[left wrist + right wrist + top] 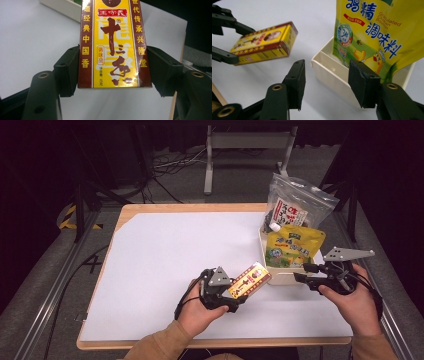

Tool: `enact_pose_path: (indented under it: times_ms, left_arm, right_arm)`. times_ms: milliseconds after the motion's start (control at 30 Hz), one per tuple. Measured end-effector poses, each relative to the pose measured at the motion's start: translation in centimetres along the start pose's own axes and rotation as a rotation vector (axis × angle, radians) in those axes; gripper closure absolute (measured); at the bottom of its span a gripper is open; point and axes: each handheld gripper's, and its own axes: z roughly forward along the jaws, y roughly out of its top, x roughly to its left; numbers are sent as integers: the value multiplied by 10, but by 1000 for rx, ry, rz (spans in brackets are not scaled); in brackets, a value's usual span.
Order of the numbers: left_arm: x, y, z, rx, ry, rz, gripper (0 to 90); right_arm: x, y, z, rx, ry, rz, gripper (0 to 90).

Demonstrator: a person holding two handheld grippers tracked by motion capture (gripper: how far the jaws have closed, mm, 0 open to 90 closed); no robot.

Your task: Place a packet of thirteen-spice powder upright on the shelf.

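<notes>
Near the table's front edge, the left gripper (239,296) is clamped on a yellow seasoning box (247,280), held above the white mat (165,265) with its long axis pointing toward the cream bin (280,277) close beside; wide bare mat lies leftward. By the bin's near wall, the right gripper (304,273) hangs with jaws apart

Two grippers, one in each hand: the left gripper (234,296) and the right gripper (303,272); one yellow and brown box (247,281); one white bin (280,278); two pouches in it, one yellow pouch (292,247) and one clear pouch (295,202); one desk (165,255).
</notes>
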Motion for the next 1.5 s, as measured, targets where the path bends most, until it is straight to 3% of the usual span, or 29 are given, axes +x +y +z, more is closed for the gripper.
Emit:
enact_pose_path:
  times_ms: [433,633,800,1067,1500]
  left_arm:
    - [4,-9,-10,-129,36,33,328]
    - [1,-12,-13,-172,55,68,328]
    - [-3,-14,-13,-205,65,95,328]
    - [-4,-17,-13,-218,79,119,327]
    - [-4,-17,-14,-224,76,124,327]
  right_arm:
    - [3,9,-2,20,-4,-17,454]
    - [6,19,-6,21,46,-11,509]
    - [13,30,-9,24,65,27,515]
    - [23,51,-7,54,99,8,516]
    - [31,79,4,99,166,35,504]
